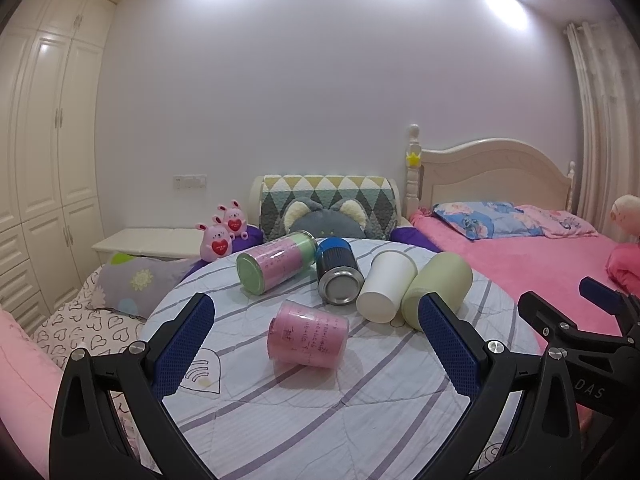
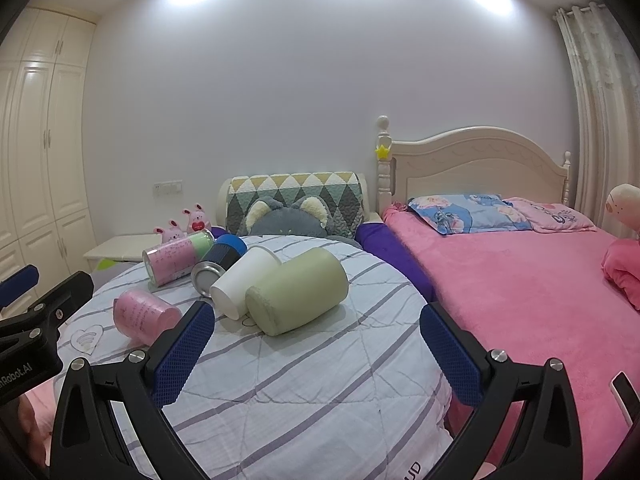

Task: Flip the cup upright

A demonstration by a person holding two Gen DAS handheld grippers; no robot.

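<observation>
Several cups lie on their sides on a round table with a striped cloth [image 1: 320, 400]. A pink cup [image 1: 307, 339] lies nearest, between my left gripper's fingers and a little ahead. Behind it lie a pink-and-green cup [image 1: 276, 262], a blue-and-metal cup [image 1: 338, 274], a white cup [image 1: 387, 286] and a pale green cup [image 1: 438, 290]. My left gripper [image 1: 316, 356] is open and empty. My right gripper [image 2: 318, 354] is open and empty, with the pale green cup [image 2: 298, 290] just ahead and the pink cup [image 2: 144, 316] to its left.
A bed with a pink blanket [image 2: 520, 292] stands right of the table. A patterned cushion [image 1: 328, 204] and a grey plush [image 1: 326, 222] sit behind the table. Pink bunny toys [image 1: 218, 240] and a white nightstand [image 1: 148, 242] are at the left, wardrobes [image 1: 44, 140] beyond.
</observation>
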